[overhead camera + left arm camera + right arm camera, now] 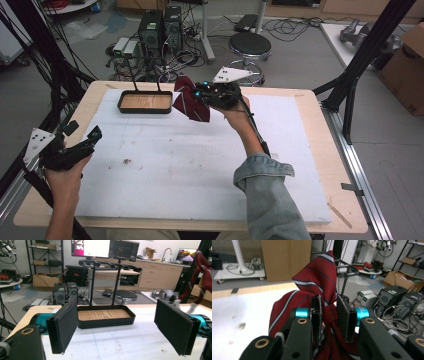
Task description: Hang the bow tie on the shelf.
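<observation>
Table: a light wooden table [305, 100] covered by a large white foam sheet [190, 160] carrying a few dark specks; both hands work above it.

Tray: a shallow black rectangular tray with a wood-grain floor [145, 102] sits at the far left of the sheet, with two thin black posts rising from its far edge. It holds nothing.

Tie: a dark red necktie with thin white and navy stripes [192, 104], bunched and folded, hangs in the air just right of the tray's near corner, clear of the sheet. In the right gripper view [317, 287] one fold stands up above the jaws and the rest droops below.

Right gripper: the right gripper [216, 95] has its jaws closed most of the way on a narrow gathered waist of the tie, a small gap left where the cloth fills it.

Left gripper: the left gripper [82, 142] rests low at the near left of the sheet, well apart from the tie, its jaws spread wide with nothing between them and facing the tray [106, 315].

Step in hand, as a judgement: carrying the tie to the tray seems likely.

Doing it well: keep the pinch firm, since slippery cloth may slide. Lift the dangling end over the rim, lower it between the posts and near wall, then release.

Risk: a trailing fold may snag a post.
</observation>
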The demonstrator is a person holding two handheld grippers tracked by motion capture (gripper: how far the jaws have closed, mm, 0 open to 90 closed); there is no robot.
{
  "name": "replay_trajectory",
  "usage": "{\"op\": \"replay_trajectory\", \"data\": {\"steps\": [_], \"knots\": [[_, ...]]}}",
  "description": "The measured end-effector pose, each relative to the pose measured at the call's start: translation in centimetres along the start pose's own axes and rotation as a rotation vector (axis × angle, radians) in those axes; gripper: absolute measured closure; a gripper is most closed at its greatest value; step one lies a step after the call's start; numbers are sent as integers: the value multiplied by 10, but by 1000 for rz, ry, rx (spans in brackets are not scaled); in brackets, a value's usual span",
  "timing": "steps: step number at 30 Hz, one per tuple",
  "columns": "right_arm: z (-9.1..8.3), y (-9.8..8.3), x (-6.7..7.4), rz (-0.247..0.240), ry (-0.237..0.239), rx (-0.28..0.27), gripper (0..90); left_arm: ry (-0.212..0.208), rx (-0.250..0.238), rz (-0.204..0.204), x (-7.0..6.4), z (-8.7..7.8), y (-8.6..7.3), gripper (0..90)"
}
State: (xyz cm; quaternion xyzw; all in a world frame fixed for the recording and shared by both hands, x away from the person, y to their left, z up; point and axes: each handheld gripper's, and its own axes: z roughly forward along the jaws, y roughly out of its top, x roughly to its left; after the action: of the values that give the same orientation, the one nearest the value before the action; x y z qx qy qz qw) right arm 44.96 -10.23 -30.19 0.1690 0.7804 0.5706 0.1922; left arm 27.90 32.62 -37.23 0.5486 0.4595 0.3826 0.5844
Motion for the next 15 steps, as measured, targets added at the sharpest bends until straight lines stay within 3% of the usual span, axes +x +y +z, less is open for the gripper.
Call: {"op": "replay_trajectory", "data": {"steps": [8,15], "knots": [[39,8,-9,-6,-26,0,750,-1,-18,-17,3,-3,3,197],[60,18,-15,6,-41,-17,750,-3,-23,-23,5,-3,4,196]]}}
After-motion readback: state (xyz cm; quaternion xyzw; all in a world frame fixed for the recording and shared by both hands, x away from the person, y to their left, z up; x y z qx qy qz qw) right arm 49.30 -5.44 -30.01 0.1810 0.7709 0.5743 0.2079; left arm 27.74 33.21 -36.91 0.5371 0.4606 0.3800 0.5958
